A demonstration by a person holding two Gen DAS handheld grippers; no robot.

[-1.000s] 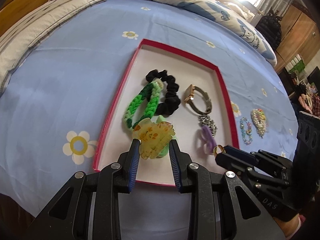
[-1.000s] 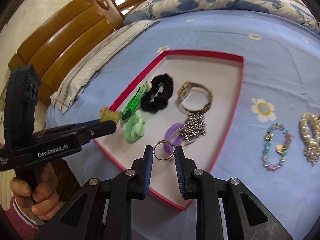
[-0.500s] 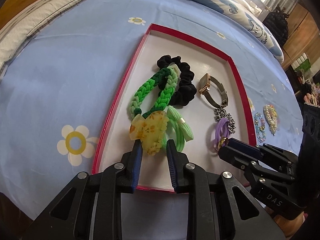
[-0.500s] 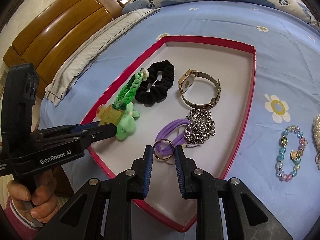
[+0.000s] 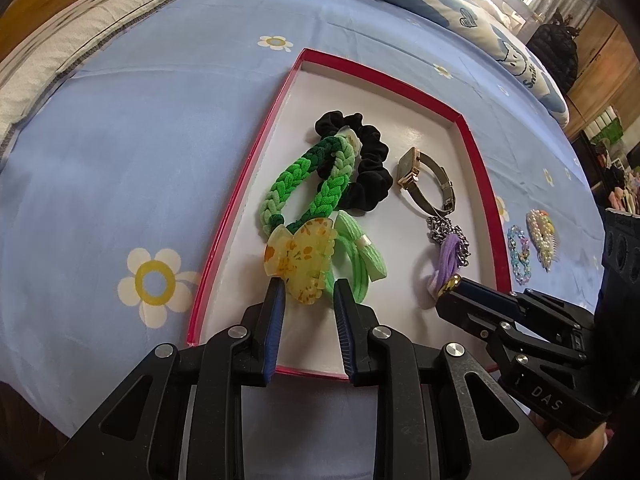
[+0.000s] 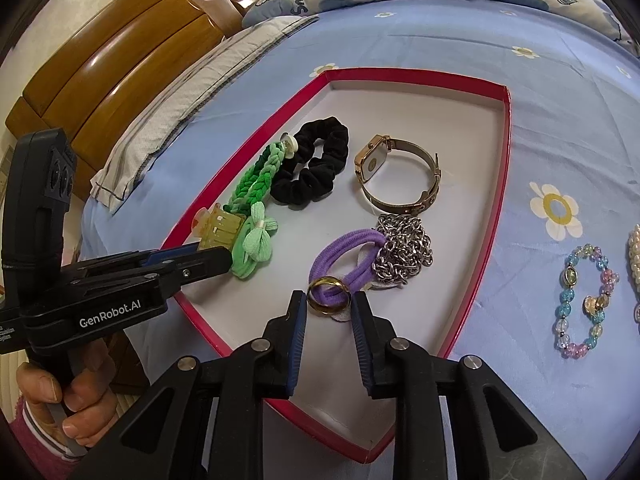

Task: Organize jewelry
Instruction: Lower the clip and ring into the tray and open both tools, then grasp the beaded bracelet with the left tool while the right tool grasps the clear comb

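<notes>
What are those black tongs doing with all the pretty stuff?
A person is sorting jewelry into a red tray on a bed. The left tongs grip a yellow hair clip low over the tray, by the green hair ties. The right tongs hold a gold ring over a purple hair tie. Two bracelets wait outside on the sheet.

Black left gripper (image 6: 208,250), blue ribbed pads, silver screws (white "GenRobot.AI" lettering); pink sleeve cuff (image 6: 38,436).
</notes>
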